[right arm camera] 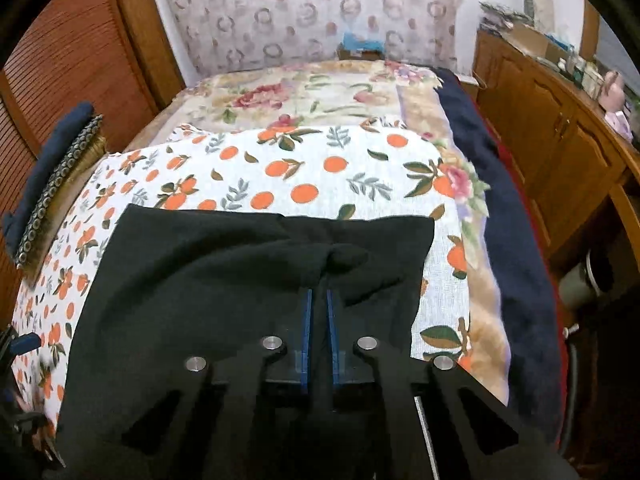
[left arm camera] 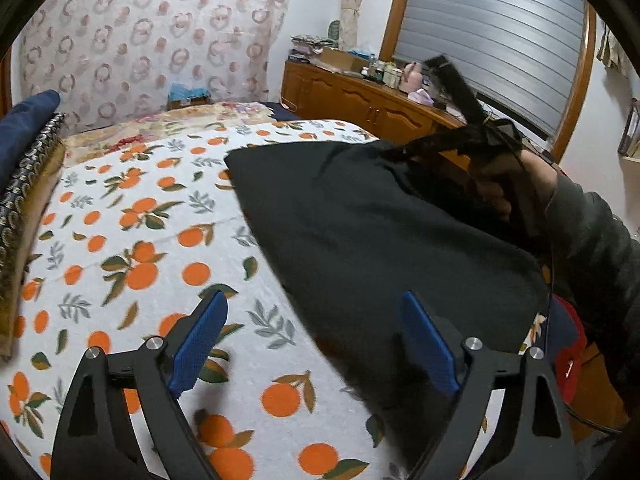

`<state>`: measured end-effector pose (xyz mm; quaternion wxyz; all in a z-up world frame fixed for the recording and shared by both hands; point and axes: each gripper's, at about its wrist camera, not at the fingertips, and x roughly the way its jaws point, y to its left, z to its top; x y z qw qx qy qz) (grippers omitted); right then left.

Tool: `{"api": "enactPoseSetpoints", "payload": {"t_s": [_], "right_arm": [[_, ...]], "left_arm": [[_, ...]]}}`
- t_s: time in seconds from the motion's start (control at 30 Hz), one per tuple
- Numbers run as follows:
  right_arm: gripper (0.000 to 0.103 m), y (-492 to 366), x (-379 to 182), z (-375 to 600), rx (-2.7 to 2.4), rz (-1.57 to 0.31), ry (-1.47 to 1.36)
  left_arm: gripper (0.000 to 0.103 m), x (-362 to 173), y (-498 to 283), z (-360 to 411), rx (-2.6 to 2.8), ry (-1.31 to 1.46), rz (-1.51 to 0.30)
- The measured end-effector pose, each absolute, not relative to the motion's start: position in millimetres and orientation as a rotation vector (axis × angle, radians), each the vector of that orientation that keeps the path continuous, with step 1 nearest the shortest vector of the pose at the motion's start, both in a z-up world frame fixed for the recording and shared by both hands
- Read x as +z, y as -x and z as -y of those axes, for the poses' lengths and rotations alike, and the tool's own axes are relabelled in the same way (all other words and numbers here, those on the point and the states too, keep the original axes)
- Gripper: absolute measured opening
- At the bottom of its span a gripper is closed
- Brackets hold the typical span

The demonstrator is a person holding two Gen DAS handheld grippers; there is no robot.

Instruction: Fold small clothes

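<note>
Black gripper frames, blue textured fingers (left arm camera: 196, 344), silver screws; dark sleeve (left arm camera: 592, 240).

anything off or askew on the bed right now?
Nothing damaged or spilled. The black garment is not lying flat: the right gripper is shut on a bunched fold of it, lifting that side off the orange-print sheet. The left gripper is open and holds nothing.

The left gripper (left arm camera: 312, 344) has its blue pads (left arm camera: 198, 344) spread wide apart, nothing between them. The right gripper (right arm camera: 318, 316) has its pads (right arm camera: 306, 332) drawn nearly together, pinching black cloth (right arm camera: 224, 280) bunched just ahead of the tips; the right hand (left arm camera: 500, 188) grips its handle
</note>
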<state>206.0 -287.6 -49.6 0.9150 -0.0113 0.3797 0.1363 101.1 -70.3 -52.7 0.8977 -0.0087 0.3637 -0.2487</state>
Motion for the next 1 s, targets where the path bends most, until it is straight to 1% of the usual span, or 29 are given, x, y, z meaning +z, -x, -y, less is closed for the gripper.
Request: {"api": "enactPoseSetpoints", "payload": {"t_s": [0.13, 0.2, 0.27, 0.3, 0.33, 0.37, 0.4, 0.43, 0.53, 0.6, 0.7, 0.87, 1.0], "right_arm": [[0.005, -180, -26, 308, 0.206, -0.618, -0.016], [0.005, -175, -26, 310, 0.073, -0.590, 0.016], [0.019, -174, -28, 313, -0.002, -0.602, 0.036], [0.035, -173, -30, 316, 0.002, -0.617, 0.018], [0.042, -168, -30, 319, 0.016, -0.618, -0.001], [0.042, -160, -31, 320, 0.038, -0.610, -0.010], [0.046, -151, -31, 319, 0.067, -0.603, -0.005], [0.052, -140, -33, 317, 0.096, -0.607, 0.007], [0.061, -102, -38, 316, 0.160, -0.615, 0.030], [0.064, -72, -48, 316, 0.208, -0.628, 0.046], [0.066, -35, -63, 318, 0.240, -0.647, 0.063], [0.067, 10, -81, 331, 0.210, -0.685, 0.084], [0.066, 29, -88, 347, 0.211, -0.711, 0.044]], "left_arm": [[0.089, -60, -102, 77, -0.514, 0.005, -0.788], [0.089, -62, -102, 79, -0.516, 0.003, -0.793], [0.089, -63, -100, 82, -0.513, -0.008, -0.798], [0.089, -63, -99, 83, -0.507, -0.018, -0.800], [0.089, -63, -98, 84, -0.504, -0.028, -0.803], [0.089, -64, -97, 84, -0.503, -0.032, -0.806], [0.089, -64, -96, 83, -0.503, -0.032, -0.807], [0.089, -65, -95, 82, -0.499, -0.031, -0.809], [0.089, -66, -93, 79, -0.498, -0.014, -0.819], [0.089, -66, -91, 80, -0.500, -0.016, -0.827], [0.089, -63, -85, 80, -0.515, -0.021, -0.826], [0.089, -58, -74, 83, -0.574, -0.017, -0.829], [0.080, -54, -64, 88, -0.623, -0.039, -0.826]]}}
